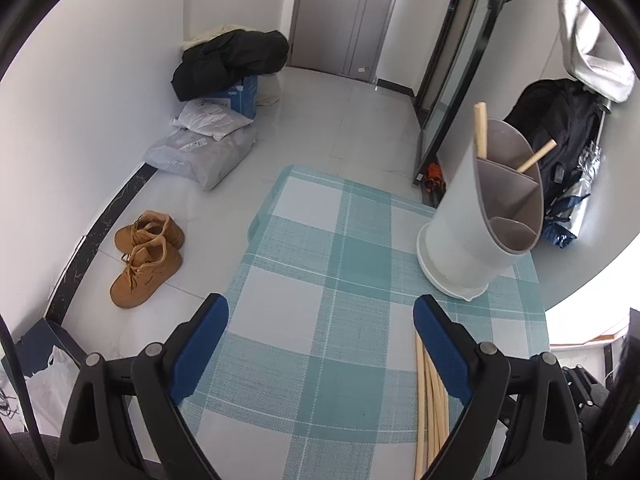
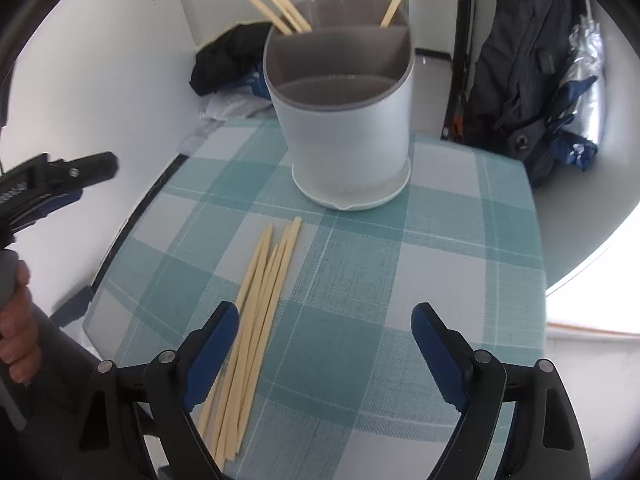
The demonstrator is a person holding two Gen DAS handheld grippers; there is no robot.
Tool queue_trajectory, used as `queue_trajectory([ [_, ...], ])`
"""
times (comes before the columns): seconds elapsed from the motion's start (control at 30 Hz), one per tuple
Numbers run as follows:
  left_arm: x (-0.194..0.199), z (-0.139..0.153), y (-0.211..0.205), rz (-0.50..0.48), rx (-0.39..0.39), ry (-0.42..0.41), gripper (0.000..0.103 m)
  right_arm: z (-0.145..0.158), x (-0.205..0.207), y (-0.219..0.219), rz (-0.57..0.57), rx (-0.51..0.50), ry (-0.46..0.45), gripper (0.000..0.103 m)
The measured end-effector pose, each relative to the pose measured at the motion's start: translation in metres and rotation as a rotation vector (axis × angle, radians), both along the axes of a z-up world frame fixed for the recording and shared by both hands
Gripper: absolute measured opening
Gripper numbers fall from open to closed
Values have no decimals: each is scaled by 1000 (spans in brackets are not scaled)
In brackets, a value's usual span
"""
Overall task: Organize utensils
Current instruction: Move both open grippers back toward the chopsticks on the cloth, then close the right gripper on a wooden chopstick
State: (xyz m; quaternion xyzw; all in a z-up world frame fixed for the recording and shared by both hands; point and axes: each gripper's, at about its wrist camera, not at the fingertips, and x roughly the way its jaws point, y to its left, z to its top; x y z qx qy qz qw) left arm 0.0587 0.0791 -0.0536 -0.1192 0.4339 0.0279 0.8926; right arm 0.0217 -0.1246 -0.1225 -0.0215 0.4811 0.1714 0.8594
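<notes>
A white utensil holder (image 2: 348, 128) with grey inner compartments stands at the far side of the teal checked tablecloth (image 2: 360, 320). Several wooden chopsticks (image 2: 286, 10) stick out of its back compartments. Several loose chopsticks (image 2: 256, 312) lie on the cloth in a bundle. My right gripper (image 2: 324, 336) hovers open just right of the bundle; its left finger overlaps the sticks' near ends. In the left wrist view my left gripper (image 1: 320, 328) is open above the cloth, with the chopsticks (image 1: 430, 408) under its right finger and the holder (image 1: 480, 216) at the far right. The left gripper (image 2: 100, 170) also shows at the left edge of the right wrist view.
The table is small, and floor shows beyond its left and far edges. Brown shoes (image 1: 146, 258), plastic bags (image 1: 204, 152) and a dark coat on a box (image 1: 230, 60) lie on the floor at left. A black backpack (image 2: 524, 64) leans against the wall at right.
</notes>
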Motion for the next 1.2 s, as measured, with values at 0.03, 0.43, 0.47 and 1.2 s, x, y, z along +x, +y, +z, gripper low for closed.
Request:
queue_trajectory([
  [0.03, 1, -1, 3, 6, -6, 6, 91, -4, 5, 3, 6, -7, 10, 81],
  [0.43, 11, -17, 41, 100, -122, 93, 91, -36, 38, 39, 56, -133, 108, 34],
  [0.47, 12, -17, 42, 102, -126, 95, 91, -37, 37, 42, 64, -141, 105, 35],
  [1.2, 12, -23, 55, 120, -196, 138, 91, -26, 21, 57, 96, -199, 108, 30],
])
